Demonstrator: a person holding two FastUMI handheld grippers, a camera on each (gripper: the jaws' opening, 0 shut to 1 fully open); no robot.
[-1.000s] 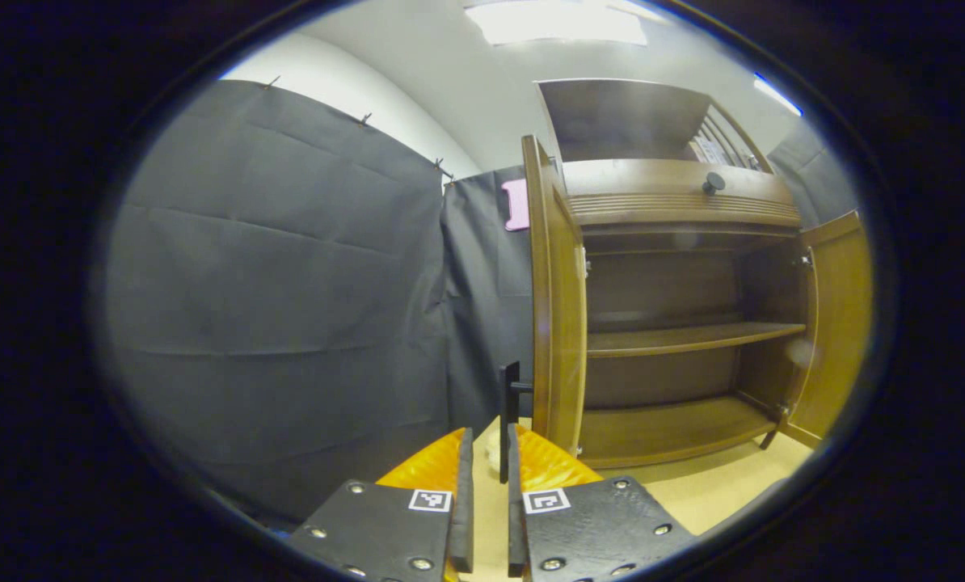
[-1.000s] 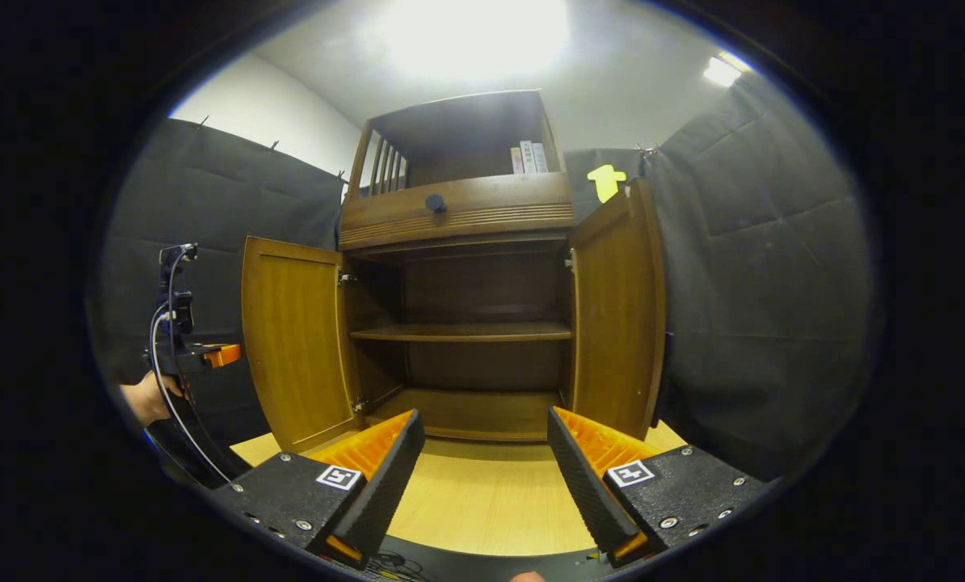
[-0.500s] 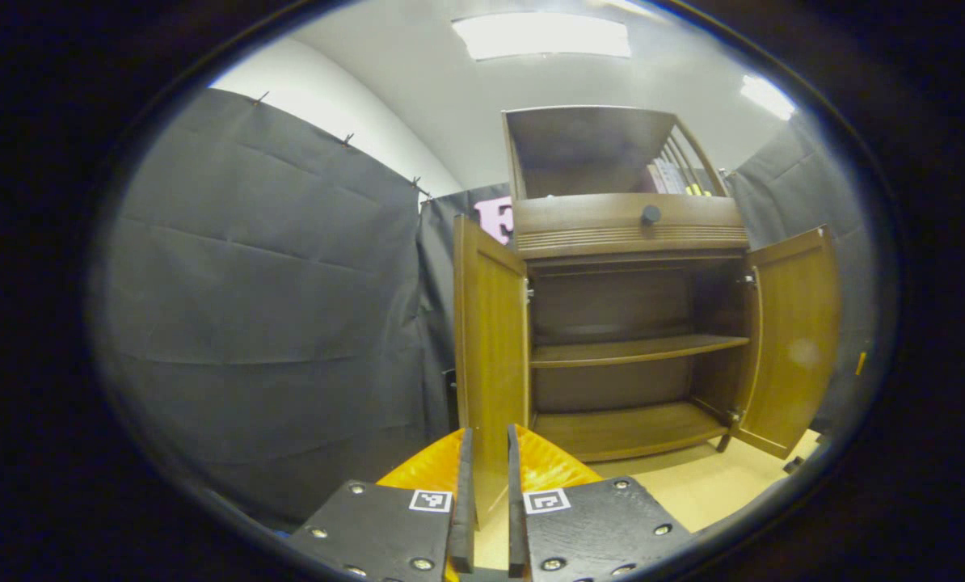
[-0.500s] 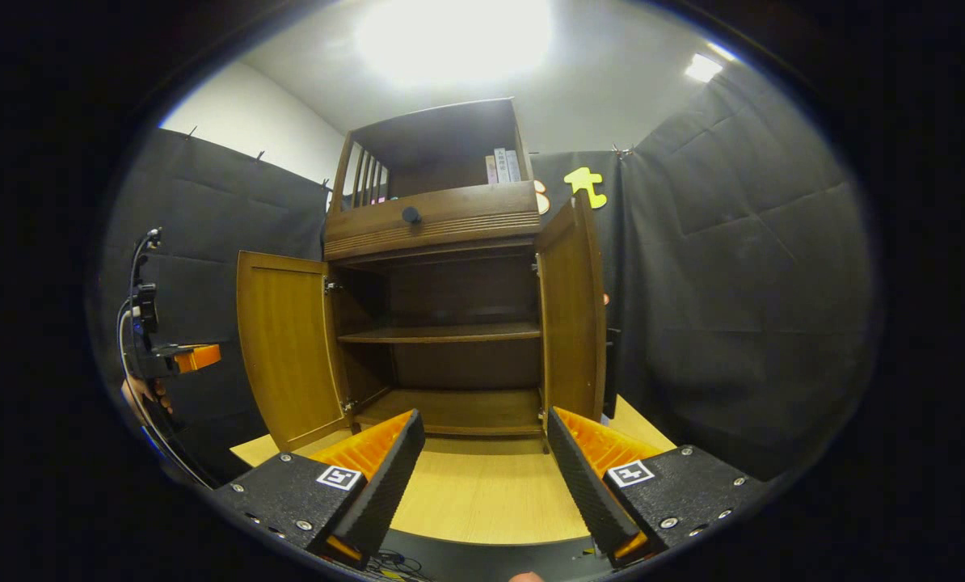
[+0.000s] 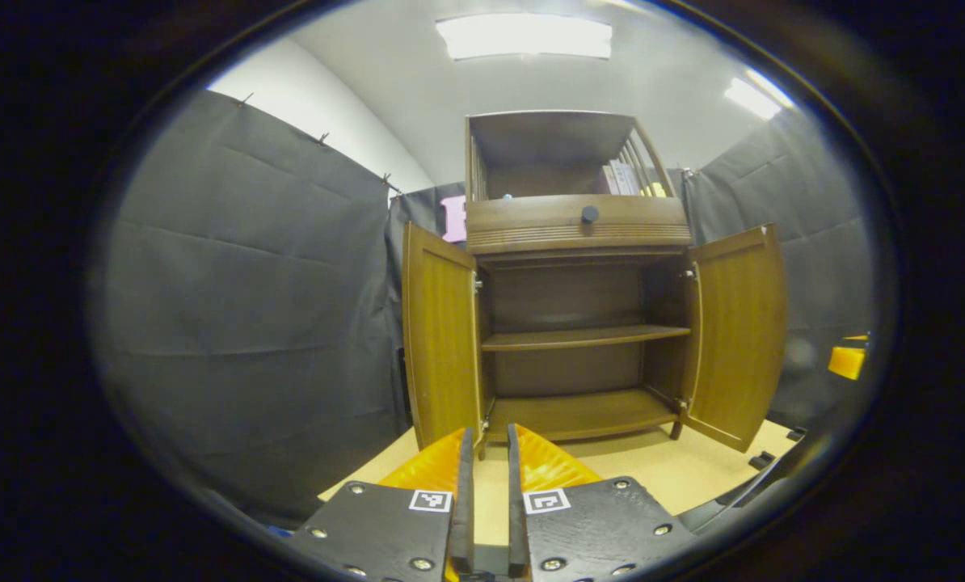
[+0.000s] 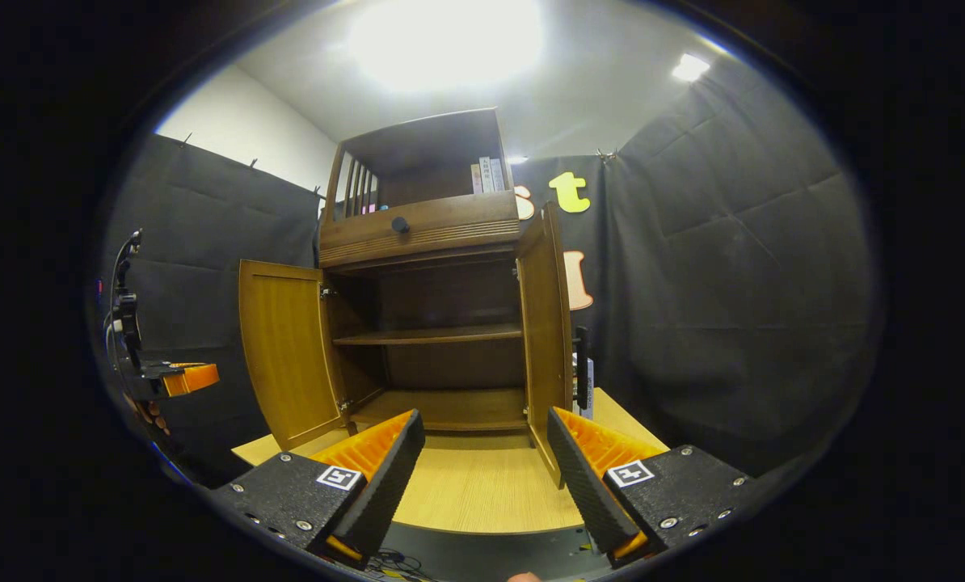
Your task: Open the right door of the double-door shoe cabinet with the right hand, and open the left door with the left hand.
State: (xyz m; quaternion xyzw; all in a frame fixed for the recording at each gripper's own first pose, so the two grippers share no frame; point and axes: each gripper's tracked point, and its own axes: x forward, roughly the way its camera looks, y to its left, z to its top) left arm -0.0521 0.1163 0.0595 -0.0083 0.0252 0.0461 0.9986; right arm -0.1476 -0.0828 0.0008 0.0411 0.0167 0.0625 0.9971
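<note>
Ahead of my gripper, the brown wooden shoe cabinet (image 5: 579,234) stands with left door (image 5: 442,339) and right door (image 5: 737,331) swung wide open.

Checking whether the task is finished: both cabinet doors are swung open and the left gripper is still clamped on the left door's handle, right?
Not quite. Both doors, left door and right door, are open, but the left gripper grips nothing: in the left gripper view its nearly closed fingers are apart from the cabinet.

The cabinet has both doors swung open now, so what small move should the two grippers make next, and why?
Probably just draw both back a little and stop. The left door and right door stand wide open, showing bare shelves. The left gripper has its jaws nearly closed on nothing; the right gripper is open, holding nothing.
</note>
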